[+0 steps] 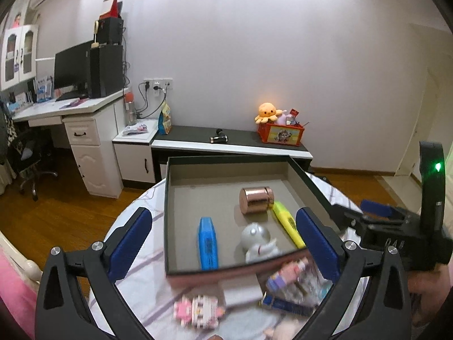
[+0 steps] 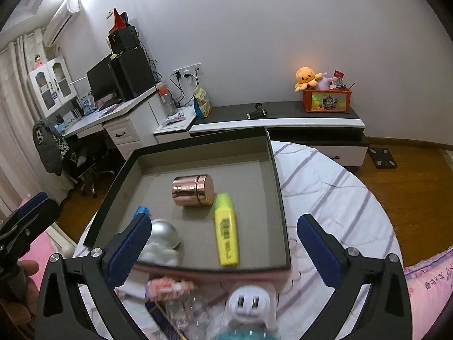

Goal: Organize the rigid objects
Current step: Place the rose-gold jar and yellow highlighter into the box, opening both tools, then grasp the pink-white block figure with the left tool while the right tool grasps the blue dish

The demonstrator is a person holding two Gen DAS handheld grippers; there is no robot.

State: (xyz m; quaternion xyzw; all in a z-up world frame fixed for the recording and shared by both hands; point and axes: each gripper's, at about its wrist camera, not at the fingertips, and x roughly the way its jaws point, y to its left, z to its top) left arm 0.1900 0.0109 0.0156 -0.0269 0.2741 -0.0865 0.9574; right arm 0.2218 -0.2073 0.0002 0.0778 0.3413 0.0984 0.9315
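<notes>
A dark shallow box (image 1: 226, 170) (image 2: 280, 187) on a round table holds a copper tin (image 1: 256, 199) (image 2: 194, 190), a yellow highlighter (image 1: 287, 223) (image 2: 225, 233), a blue highlighter (image 1: 208, 245) (image 2: 141, 210) and a silver-white figure (image 1: 259, 242) (image 2: 162, 240). In front of the box lie a pink block figure (image 1: 198, 310), another block figure (image 1: 287, 274) (image 2: 167, 287) and a white plug adapter (image 2: 249, 304). My left gripper (image 1: 225, 243) is open and empty above the box's front edge. My right gripper (image 2: 223, 252) is open and empty over the box's near edge.
The table has a white striped cloth (image 2: 325, 187). Behind stand a low bench (image 1: 232, 144) with an orange toy crate (image 1: 280, 133), a white desk (image 1: 70, 107) with a monitor, and an office chair (image 1: 28, 153). Pink bedding (image 2: 430, 283) lies at the right.
</notes>
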